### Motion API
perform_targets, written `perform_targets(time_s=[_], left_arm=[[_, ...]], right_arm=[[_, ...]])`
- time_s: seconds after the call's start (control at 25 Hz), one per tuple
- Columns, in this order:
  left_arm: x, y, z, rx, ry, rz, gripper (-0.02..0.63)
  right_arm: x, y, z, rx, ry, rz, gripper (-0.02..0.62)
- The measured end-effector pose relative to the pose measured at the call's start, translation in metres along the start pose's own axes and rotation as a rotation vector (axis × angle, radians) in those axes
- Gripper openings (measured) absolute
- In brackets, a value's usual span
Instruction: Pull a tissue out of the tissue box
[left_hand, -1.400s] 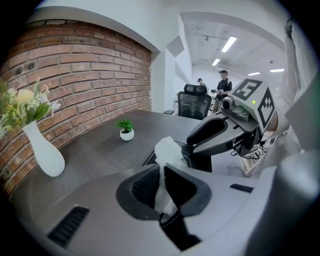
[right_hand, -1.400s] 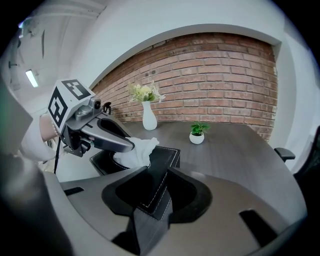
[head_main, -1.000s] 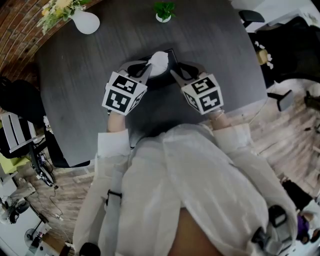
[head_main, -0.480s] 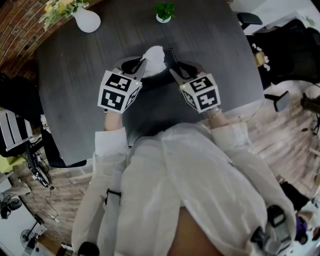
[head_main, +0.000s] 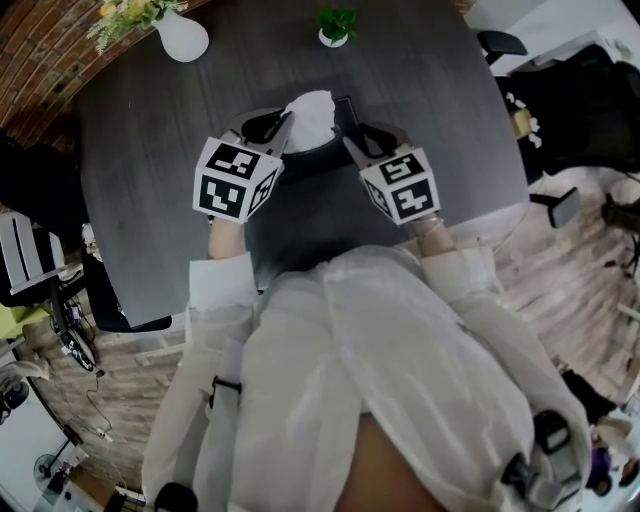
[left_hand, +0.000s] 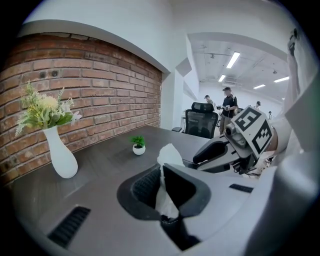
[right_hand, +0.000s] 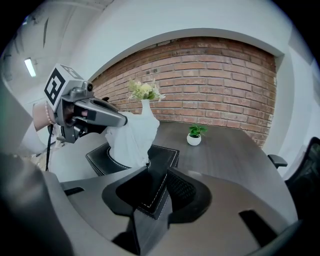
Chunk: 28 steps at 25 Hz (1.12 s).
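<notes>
A soft, crumpled white tissue (right_hand: 132, 137) rises from a black leather tissue box (right_hand: 105, 157) with white stitching, on a dark wood-grain table (head_main: 150, 140). The left gripper (left_hand: 162, 169) is pinched tight on the tissue. The right gripper (right_hand: 159, 174) clamps the box's corner — a grip only its own view shows.

Bare table (head_main: 450, 130) open beyond and right of box (right_hand: 162, 152), vase (head_main: 185, 38) far left and plant (head_main: 335, 25) at far edge well apart, left gripper (left_hand: 162, 170) and right gripper (right_hand: 155, 175) crowding box's flanks, tissue (head_main: 310, 110) upright between them
</notes>
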<state>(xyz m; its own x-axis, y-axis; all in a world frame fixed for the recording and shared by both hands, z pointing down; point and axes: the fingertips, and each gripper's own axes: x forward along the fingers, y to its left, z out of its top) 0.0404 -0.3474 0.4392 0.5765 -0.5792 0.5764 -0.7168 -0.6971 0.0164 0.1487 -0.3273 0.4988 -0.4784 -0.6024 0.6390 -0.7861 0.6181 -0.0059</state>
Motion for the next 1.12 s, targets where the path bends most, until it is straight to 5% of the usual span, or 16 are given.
perform_targets(time_s=[1.12], left_arm=[[-0.033,0.029,0.014,-0.039,-0.084,0.131,0.015]], right_arm=[[-0.001,0.000,-0.001,0.000,-0.022,-0.004,0.117]])
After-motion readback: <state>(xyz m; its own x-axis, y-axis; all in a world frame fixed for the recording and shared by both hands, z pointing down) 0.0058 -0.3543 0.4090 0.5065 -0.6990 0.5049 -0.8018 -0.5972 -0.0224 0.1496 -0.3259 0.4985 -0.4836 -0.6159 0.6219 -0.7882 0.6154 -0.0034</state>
